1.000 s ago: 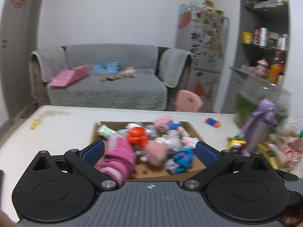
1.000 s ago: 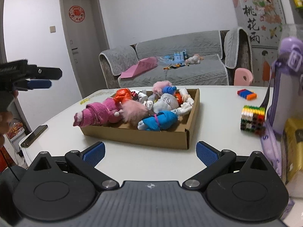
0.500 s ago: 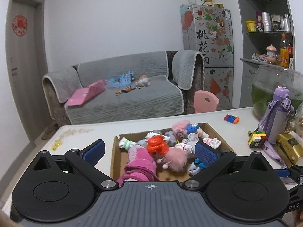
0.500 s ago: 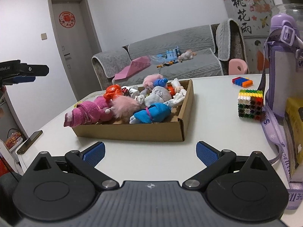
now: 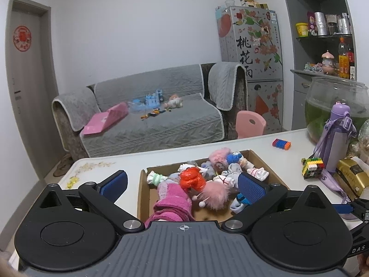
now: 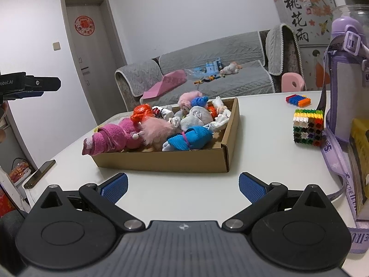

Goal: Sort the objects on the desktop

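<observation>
Item 1, cardboard box (image 6: 175, 161): on the white table (image 6: 265, 152), heaped with soft toys and rolled socks: pink plush roll (image 6: 108, 139) overhanging its 9 o'clock edge, blue sock bundle (image 6: 190, 139) at its near wall, red figure (image 5: 191, 180) mid-box.

Item 2, loose pieces at 2 o'clock of the box: multicoloured block cube (image 6: 307, 128), small block stack (image 6: 298, 99), purple bottle (image 6: 346, 80) beside them.

Item 3, your left gripper (image 5: 182, 185): fingers apart, nothing between them, hovering over the box's near end.

Item 4, your right gripper (image 6: 183, 187): fingers apart, empty, short of the box wall.

Stage: between grasps; the scene fits loading the box or picking from it, so choose your target before closing.
</observation>
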Demonstrator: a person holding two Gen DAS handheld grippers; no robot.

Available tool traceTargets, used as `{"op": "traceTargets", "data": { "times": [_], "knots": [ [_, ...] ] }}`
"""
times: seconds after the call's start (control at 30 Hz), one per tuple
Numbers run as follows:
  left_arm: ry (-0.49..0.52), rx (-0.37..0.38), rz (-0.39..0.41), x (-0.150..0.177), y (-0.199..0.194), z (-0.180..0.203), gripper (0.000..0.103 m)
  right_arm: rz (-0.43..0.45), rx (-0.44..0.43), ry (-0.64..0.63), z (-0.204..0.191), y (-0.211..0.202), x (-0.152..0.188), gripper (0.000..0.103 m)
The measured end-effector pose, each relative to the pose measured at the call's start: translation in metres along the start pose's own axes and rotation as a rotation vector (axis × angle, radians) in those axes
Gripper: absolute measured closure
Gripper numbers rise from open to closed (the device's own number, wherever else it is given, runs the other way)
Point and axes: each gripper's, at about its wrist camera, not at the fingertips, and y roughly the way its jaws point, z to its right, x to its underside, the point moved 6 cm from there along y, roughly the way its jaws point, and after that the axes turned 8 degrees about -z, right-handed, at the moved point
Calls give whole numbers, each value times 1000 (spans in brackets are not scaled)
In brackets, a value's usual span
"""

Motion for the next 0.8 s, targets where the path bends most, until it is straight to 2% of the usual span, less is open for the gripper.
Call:
{"op": "traceTargets", "data": {
  "times": [0.57,0.8],
  "knots": [
    [-35,57,-26,-1,1,-7,1,-5,-6,-14,-5,2,0,1],
    [-22,50,-15,-2,-1,-3,1,0,-7,-13,-6,1,-1,1]
  ]
}}
